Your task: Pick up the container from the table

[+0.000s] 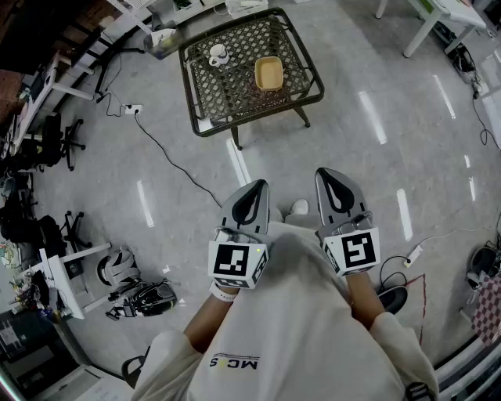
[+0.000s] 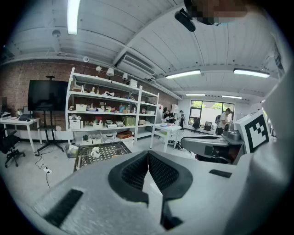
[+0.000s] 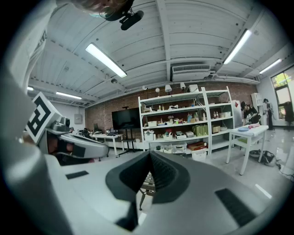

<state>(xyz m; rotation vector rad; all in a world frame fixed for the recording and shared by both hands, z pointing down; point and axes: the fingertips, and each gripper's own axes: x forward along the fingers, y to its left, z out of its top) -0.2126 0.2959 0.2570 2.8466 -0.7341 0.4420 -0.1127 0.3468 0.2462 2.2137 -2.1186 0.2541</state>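
A yellow rectangular container [image 1: 268,72] sits on the dark lattice-top table [image 1: 243,94], right of a white mug [image 1: 218,55]. Both grippers are held close to my body, well short of the table. The left gripper [image 1: 257,186] is shut with nothing between its jaws, tips meeting [image 2: 148,153]. The right gripper [image 1: 327,174] is also shut and empty, tips together [image 3: 149,153]. In the left gripper view the table [image 2: 108,150] and mug [image 2: 95,152] show far ahead; the container is not clear there.
A cable runs across the grey floor [image 1: 141,196] from a socket strip [image 1: 132,109] toward my feet. White shelving [image 2: 110,114] stands behind the table. White desks [image 1: 430,23] are at the far right, office chairs [image 1: 55,141] and equipment at the left.
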